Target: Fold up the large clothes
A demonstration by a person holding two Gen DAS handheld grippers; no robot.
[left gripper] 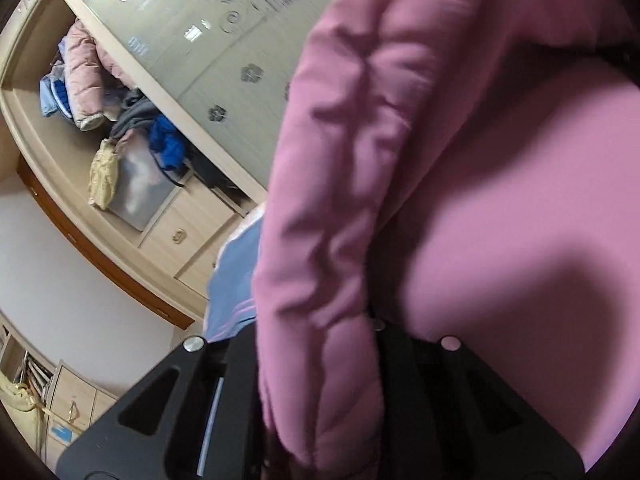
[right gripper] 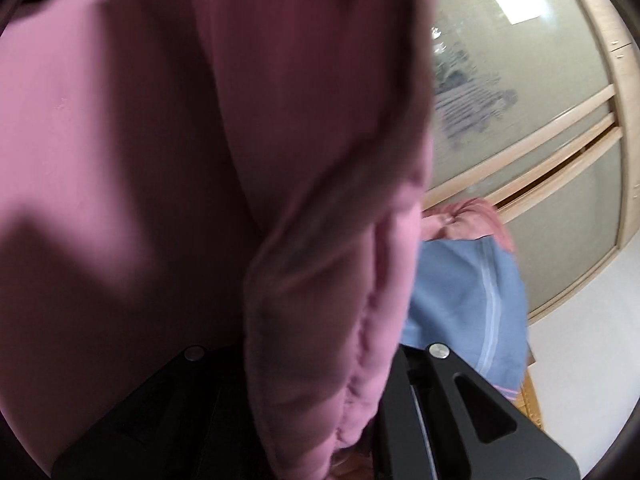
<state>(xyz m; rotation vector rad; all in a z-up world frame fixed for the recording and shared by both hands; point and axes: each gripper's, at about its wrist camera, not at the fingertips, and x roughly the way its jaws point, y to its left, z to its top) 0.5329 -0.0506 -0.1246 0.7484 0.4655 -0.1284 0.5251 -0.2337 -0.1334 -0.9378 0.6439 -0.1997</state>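
A large pink garment (left gripper: 460,184) fills most of the left wrist view, lifted in the air. My left gripper (left gripper: 316,360) is shut on a bunched fold of its thick edge, which runs between the black fingers (left gripper: 236,380). In the right wrist view the same pink garment (right gripper: 168,152) hangs close to the lens. My right gripper (right gripper: 316,376) is shut on another bunched fold of it, with a black finger (right gripper: 404,392) beside the cloth. The fingertips of both grippers are hidden by the fabric.
A bed with a blue sheet (right gripper: 464,304) lies below, also seen in the left wrist view (left gripper: 232,280). A pink cloth (right gripper: 464,220) lies at its far end. A wooden wardrobe with frosted glass doors (left gripper: 192,32) stands beyond, holding a pile of clothes (left gripper: 100,92) and drawers (left gripper: 188,236).
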